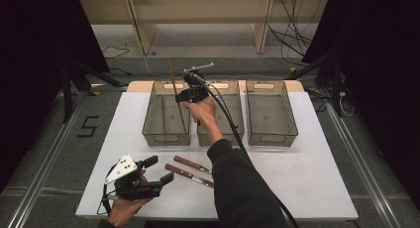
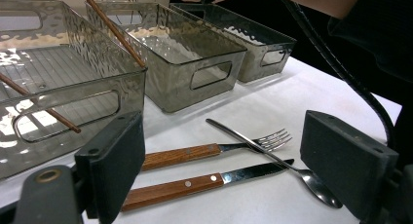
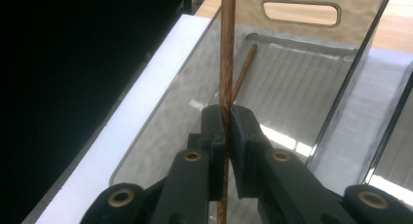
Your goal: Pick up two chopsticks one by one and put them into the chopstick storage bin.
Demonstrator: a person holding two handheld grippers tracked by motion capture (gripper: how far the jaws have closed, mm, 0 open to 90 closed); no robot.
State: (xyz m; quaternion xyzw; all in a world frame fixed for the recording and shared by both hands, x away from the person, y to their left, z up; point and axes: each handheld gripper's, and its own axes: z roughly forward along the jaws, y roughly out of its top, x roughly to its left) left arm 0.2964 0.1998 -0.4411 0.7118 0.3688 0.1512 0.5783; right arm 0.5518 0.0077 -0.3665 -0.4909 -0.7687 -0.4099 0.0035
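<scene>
The right gripper [image 1: 184,95] is clamped on a brown wooden chopstick [image 1: 175,91], its jaws pinched narrow on the stick partway along its length. The chopstick stands steeply, close to upright, with its long axis leaning a little: the upper end pokes out above the gripper toward the far side of the table, and the lower end slants down into the left bin [image 1: 148,120], the leftmost of three clear smoky plastic bins set in a row at the far half of the white table [image 1: 307,178]. In the right gripper view the chopstick [image 3: 227,63] runs straight up between the two black pads, over that bin's ribbed floor.

A second chopstick [image 1: 164,120] already lies flat in the same bin, its length running from the near end toward the far end; in the right gripper view it shows as a slanted stick [image 3: 245,70] behind the held one.

The left gripper [image 1: 157,172] rests at the near left of the table, jaws spread wide with nothing between them. Just to its right lie a wood-handled knife [image 2: 195,181], a wood-handled fork [image 2: 209,150] and a metal spoon [image 2: 272,158], which lies across both.

On the floor to the left of the table a marking reads "5" [image 1: 87,126].
</scene>
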